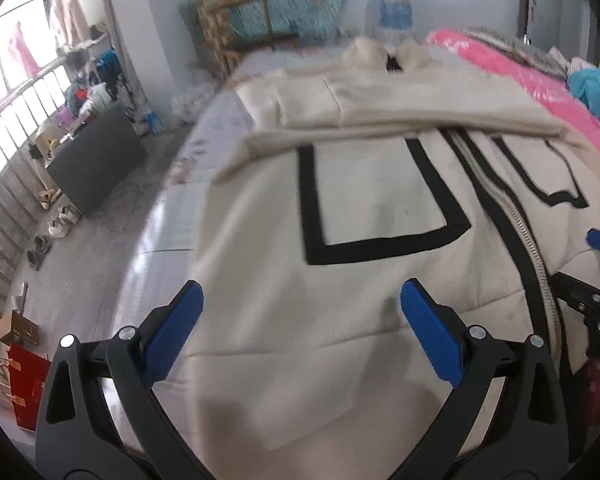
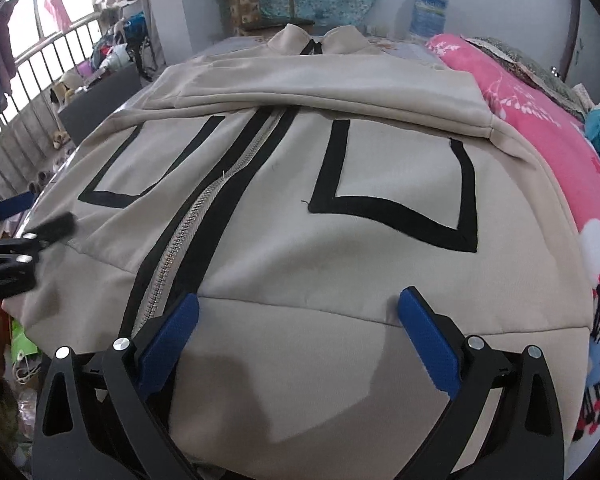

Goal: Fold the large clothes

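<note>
Cream jacket (image 2: 300, 208) flat on bed (image 1: 220, 128), sleeves folded across chest, hem nearest; left gripper (image 1: 300, 312) and right gripper (image 2: 298, 316) fingers wide open, empty, over hem: pinch both hem corners evenly, lift together toward collar (image 2: 320, 42).

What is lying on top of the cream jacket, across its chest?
The cream jacket's own sleeves are folded across it, one over the other. They hide the tops of the black-outlined pockets and the upper zipper; whatever lies beneath the jacket is covered.
</note>
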Demonstrator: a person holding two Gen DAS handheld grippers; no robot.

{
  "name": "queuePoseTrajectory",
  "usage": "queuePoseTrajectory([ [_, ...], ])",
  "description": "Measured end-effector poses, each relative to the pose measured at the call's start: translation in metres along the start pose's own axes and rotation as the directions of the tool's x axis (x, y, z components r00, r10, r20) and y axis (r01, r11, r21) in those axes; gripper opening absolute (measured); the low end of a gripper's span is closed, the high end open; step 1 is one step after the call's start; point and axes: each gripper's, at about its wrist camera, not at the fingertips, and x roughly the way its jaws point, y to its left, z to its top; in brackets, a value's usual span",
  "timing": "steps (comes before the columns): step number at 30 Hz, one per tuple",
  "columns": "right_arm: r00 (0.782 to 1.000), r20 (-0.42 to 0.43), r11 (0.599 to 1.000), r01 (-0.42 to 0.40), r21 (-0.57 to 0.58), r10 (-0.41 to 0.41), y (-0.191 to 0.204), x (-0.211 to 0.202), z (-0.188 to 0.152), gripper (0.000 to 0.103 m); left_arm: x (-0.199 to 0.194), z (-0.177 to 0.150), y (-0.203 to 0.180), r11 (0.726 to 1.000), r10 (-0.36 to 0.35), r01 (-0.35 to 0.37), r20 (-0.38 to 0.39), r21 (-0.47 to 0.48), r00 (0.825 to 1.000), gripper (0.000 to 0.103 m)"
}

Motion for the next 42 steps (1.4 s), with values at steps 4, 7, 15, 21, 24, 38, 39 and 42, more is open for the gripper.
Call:
queuePoseTrajectory([
  [4,1.0,-0.001,1.0,-0.013,-0.003,0.013,-0.002,0.001,0.0,0.097,-0.027,-0.019,0.03,0.998,-0.004,0.006,0.029,-0.058,1.0,0.095],
  [7,1.0,0.003,1.0,-0.014,-0.006,0.014,-0.002,0.001,-0.001,0.097,-0.042,-0.036,0.046,0.996,-0.007,0.01,0.034,-0.088,0.999,0.091],
  [15,1.0,0.0,1.0,-0.011,-0.002,0.011,-0.001,0.001,-0.001,0.097,-0.049,-0.077,0.069,0.977,-0.109,0.101,-0.034,-0.189,0.994,0.052],
  [21,1.0,-0.009,1.0,-0.005,0.005,0.005,0.0,0.002,-0.001,0.097,-0.034,-0.087,0.073,0.948,-0.197,0.178,-0.048,-0.263,0.979,0.042],
  [24,1.0,-0.008,1.0,-0.003,0.006,0.003,0.001,0.002,-0.001,0.097,-0.033,-0.084,0.073,0.936,-0.233,0.22,-0.015,-0.273,0.972,0.04],
  [38,1.0,-0.006,1.0,-0.006,0.0,0.006,-0.001,0.001,-0.001,0.097,-0.033,-0.081,0.059,0.936,-0.247,0.23,-0.032,-0.268,0.969,0.031],
  [39,1.0,-0.007,1.0,-0.008,-0.004,0.008,-0.001,0.0,-0.001,0.097,-0.033,-0.081,0.056,0.943,-0.228,0.213,-0.032,-0.255,0.973,0.028],
  [42,1.0,-0.005,1.0,-0.001,-0.024,0.001,-0.003,-0.012,-0.006,0.097,-0.035,-0.08,0.05,0.964,-0.177,0.165,-0.037,-0.209,0.984,0.018],
])
